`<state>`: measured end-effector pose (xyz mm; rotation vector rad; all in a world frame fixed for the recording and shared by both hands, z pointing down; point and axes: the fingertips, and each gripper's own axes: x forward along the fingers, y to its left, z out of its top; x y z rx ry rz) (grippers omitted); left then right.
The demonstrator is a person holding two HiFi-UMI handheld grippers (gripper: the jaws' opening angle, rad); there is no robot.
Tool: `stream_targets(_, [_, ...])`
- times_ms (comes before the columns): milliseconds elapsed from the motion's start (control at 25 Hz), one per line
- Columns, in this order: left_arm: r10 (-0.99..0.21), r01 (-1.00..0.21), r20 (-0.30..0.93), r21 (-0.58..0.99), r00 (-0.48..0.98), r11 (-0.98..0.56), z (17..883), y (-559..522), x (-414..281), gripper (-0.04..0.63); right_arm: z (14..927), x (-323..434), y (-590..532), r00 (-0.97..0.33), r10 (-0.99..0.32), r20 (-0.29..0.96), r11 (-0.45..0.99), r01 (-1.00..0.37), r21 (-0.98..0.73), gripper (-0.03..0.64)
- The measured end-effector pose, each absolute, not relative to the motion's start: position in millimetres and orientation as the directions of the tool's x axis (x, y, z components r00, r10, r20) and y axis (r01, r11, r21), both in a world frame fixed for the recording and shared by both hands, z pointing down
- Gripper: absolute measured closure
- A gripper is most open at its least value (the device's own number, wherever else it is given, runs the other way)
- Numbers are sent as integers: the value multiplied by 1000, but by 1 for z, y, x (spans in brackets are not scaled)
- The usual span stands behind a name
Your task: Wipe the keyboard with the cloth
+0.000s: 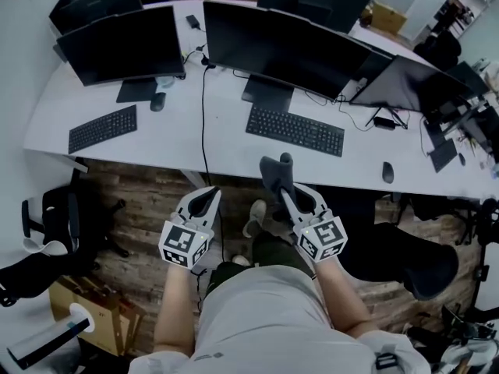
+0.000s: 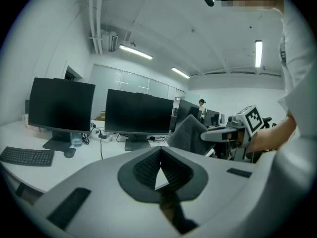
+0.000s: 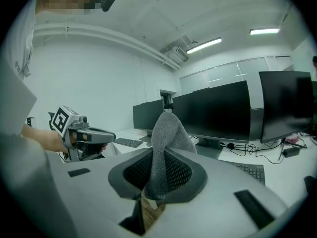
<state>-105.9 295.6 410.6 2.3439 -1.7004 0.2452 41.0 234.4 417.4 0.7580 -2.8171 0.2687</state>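
Floor: wood-look planks (image 1: 140, 209) under the desk edge; a black chair (image 1: 409, 265) stands at the right, and more dark gear lies at the left.
Desk: a long white desk (image 1: 222, 142) that curves across the head view, with a black cable (image 1: 204, 107) running down over its front edge.
Keyboard: a black keyboard (image 1: 295, 131) lies flat on the desk in front of the middle monitor, ahead of the right gripper and apart from it.
Other desk items: a second keyboard (image 1: 102, 128) at the left with a mouse (image 1: 157, 101) behind it, and another mouse (image 1: 387, 172) at the right.
Monitors: a wide dark monitor (image 1: 284, 47) in the middle, one (image 1: 121, 44) at the left and a tilted one (image 1: 413, 84) at the right, with more screens behind.
Room: an office with white walls and strip lights on the ceiling (image 2: 136, 52).
Left gripper: the left gripper (image 1: 212, 193) is held low in front of the person, short of the desk edge and over the floor. Its fingers (image 2: 141, 170) are pressed together with nothing between them.
Right gripper: the right gripper (image 1: 288, 196) is held beside the left one at about the same height. Its fingers (image 3: 181, 173) are clenched on the cloth.
Cloth: a grey cloth (image 1: 277, 174) stands up out of the right fingers, in the air near the desk edge and not touching the keyboard.
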Motion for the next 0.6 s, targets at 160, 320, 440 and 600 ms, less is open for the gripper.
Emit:
stream_targets(160, [-901, -948, 294, 102, 320, -303, 421, 249, -122, 597, 428, 24, 189, -845, -466, 263, 851, -509, -126, 552])
stream_targets(320, [-891, -946, 320, 118, 323, -301, 427, 194, -135, 597, 441, 14, 138, -832, -469, 296, 836, -526, -154, 552])
stream_targets(440, [-874, -940, 345, 122, 341, -319, 430, 156, -140, 597, 449, 8, 103, -820, -469, 327, 828, -537, -161, 554])
stream_targets(600, [-853, -933, 377, 131, 359, -335, 438, 106, -145, 597, 459, 1, 54, -805, -478, 350, 814, -556, -166, 554])
